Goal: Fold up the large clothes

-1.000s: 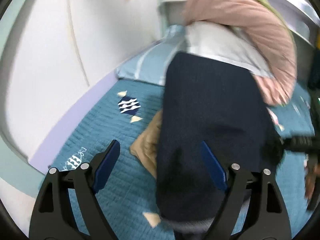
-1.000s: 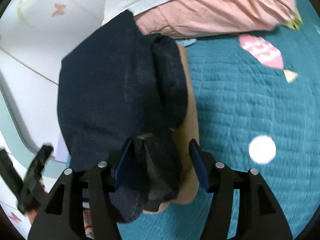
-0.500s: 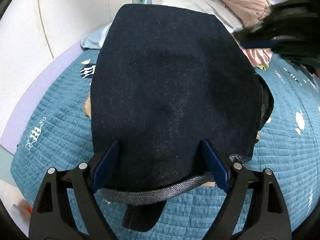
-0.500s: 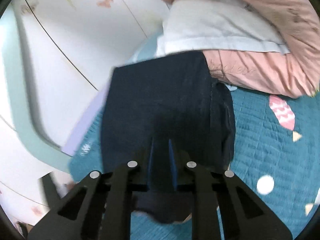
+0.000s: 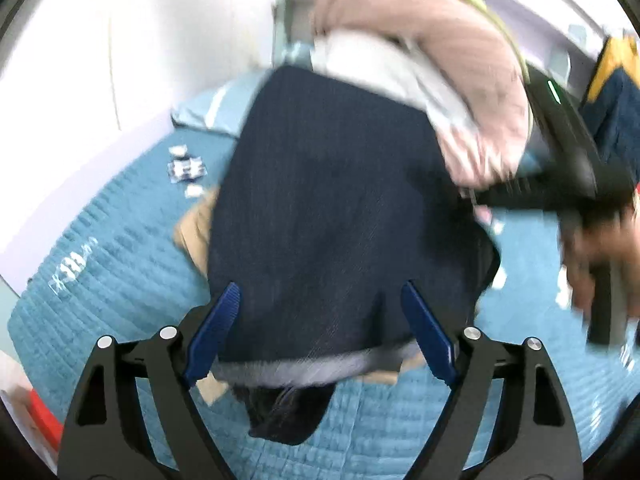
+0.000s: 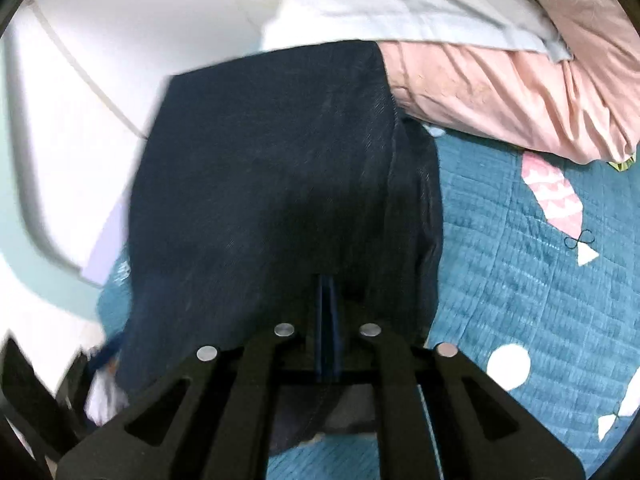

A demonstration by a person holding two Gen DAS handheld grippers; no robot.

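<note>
On the teal quilted bedspread (image 5: 120, 256) with its ribbed stitching, a tan cloth (image 5: 196, 232) peeks out at the left under the dark navy denim garment (image 5: 340, 208), which lies folded in a broad slab mid-bed. The left gripper (image 5: 320, 328) stands spread wide, its blue pads either side of the garment's pale near hem without pressing it. The right gripper (image 6: 328, 300) has just been closing and pinches the denim's near edge. Far right lies a soft pink duvet (image 6: 500, 92), with a white pillow (image 6: 400, 4) on it.
</note>
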